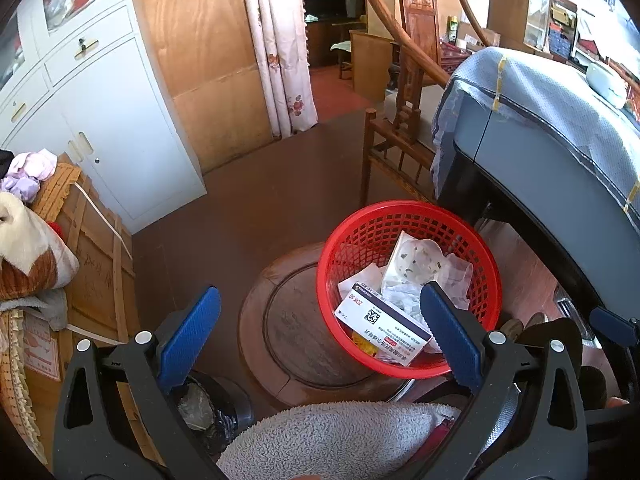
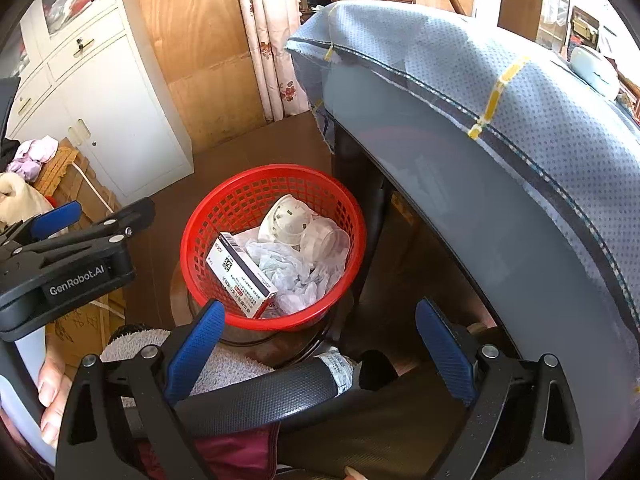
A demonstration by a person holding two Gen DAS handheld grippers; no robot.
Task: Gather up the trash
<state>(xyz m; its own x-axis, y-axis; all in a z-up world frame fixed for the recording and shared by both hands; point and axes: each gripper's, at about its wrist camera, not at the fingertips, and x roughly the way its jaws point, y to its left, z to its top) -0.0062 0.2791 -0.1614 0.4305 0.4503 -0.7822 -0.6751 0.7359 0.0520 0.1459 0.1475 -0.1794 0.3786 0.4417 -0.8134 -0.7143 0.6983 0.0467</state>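
- Left wrist view: the left gripper (image 1: 316,328) is seen spread wide with nothing between its blue pads, held above and just short of the red basket (image 1: 340,240).
- The basket is set on a round wooden stool (image 1: 280,320) and is already loaded with a medicine box (image 1: 384,324), a white mask (image 1: 412,260) and crumpled tissue (image 2: 288,272).
- The right gripper (image 2: 320,344) is likewise held wide open and empty, near the basket beside a table under a blue cloth (image 2: 500,92).
- The step in hand is judged to be a pause between pickups, or the end of collecting.
- More loose trash would have to be found next; none is shown outside the basket.
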